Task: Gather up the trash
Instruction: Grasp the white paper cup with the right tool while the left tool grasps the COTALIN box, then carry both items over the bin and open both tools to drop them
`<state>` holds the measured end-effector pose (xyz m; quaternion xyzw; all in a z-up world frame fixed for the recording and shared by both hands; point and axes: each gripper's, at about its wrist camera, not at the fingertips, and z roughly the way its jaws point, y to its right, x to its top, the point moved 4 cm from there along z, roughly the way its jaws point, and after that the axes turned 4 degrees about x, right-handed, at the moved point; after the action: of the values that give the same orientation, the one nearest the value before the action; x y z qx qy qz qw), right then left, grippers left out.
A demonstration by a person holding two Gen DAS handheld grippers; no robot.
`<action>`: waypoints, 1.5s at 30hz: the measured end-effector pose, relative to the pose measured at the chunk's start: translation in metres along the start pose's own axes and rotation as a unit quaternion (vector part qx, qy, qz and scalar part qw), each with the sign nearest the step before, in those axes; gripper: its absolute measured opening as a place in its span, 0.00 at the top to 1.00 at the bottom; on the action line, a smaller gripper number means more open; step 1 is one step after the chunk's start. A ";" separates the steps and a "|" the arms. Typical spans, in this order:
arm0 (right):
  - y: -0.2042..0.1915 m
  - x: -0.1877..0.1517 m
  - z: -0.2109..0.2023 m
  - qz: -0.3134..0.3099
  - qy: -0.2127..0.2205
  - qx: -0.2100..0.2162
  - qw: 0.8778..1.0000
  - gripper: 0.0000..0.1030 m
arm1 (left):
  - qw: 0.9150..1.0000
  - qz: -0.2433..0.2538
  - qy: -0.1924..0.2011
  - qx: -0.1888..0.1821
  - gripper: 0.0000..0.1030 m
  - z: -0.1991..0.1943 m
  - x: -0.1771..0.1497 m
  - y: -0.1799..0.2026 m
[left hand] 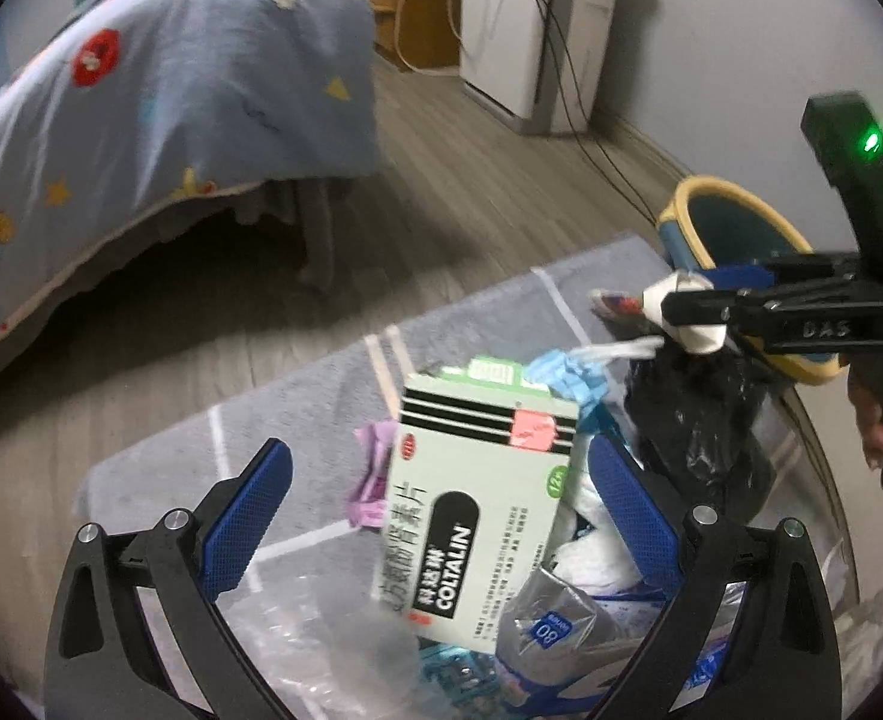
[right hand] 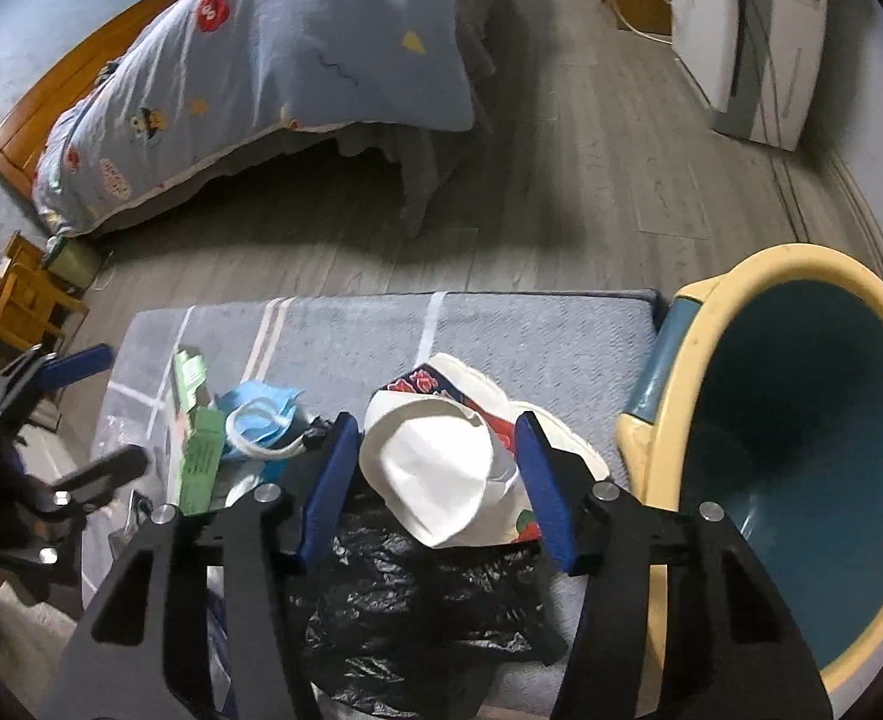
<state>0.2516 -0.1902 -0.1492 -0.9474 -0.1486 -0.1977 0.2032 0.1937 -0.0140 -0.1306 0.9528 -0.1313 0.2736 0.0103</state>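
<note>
A pile of trash lies on a grey mat [left hand: 297, 420]. My left gripper [left hand: 441, 492] is open, its blue pads on either side of a green Coltalin medicine box [left hand: 471, 510] without pressing it. My right gripper [right hand: 435, 468] is shut on a crushed white paper cup [right hand: 435, 480] with a red flower print, above a black plastic bag [right hand: 417, 612]; the cup also shows in the left wrist view [left hand: 690, 315]. A blue face mask [right hand: 261, 414] and the green box [right hand: 198, 456] lie to the left. A teal bin with a yellow rim [right hand: 801, 450] stands just right of the cup.
A bed with a blue patterned quilt [right hand: 297, 72] stands behind the mat on the wood floor. A white appliance [right hand: 747, 36] with cables stands by the far wall. Pink wrappers [left hand: 372, 480], a silver packet [left hand: 561, 624] and clear plastic lie in the pile.
</note>
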 end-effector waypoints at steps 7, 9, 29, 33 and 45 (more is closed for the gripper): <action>-0.006 -0.001 -0.006 -0.010 -0.003 0.017 1.000 0.49 | 1.000 0.023 -0.015 -0.006 0.05 0.019 -0.001 0.013; -0.006 -0.001 -0.007 -0.008 -0.001 0.022 1.000 0.48 | 0.999 0.031 -0.026 -0.011 0.05 0.027 -0.003 0.017; -0.031 0.001 -0.055 -0.023 0.031 0.023 0.999 0.49 | 0.999 0.029 -0.010 -0.028 0.28 0.001 0.001 0.012; -0.035 0.003 -0.075 -0.025 0.049 0.022 0.998 0.49 | 0.999 0.027 0.027 -0.023 0.28 -0.027 0.011 0.012; -0.013 -0.004 -0.164 0.008 0.129 0.032 0.991 0.49 | 0.990 0.035 0.126 -0.053 0.28 -0.106 0.048 0.048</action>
<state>0.1918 -0.2527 -0.0087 -0.9083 -0.1194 -0.3117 0.2521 0.1654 -0.0621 -0.0175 0.9038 -0.1765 0.3840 0.0677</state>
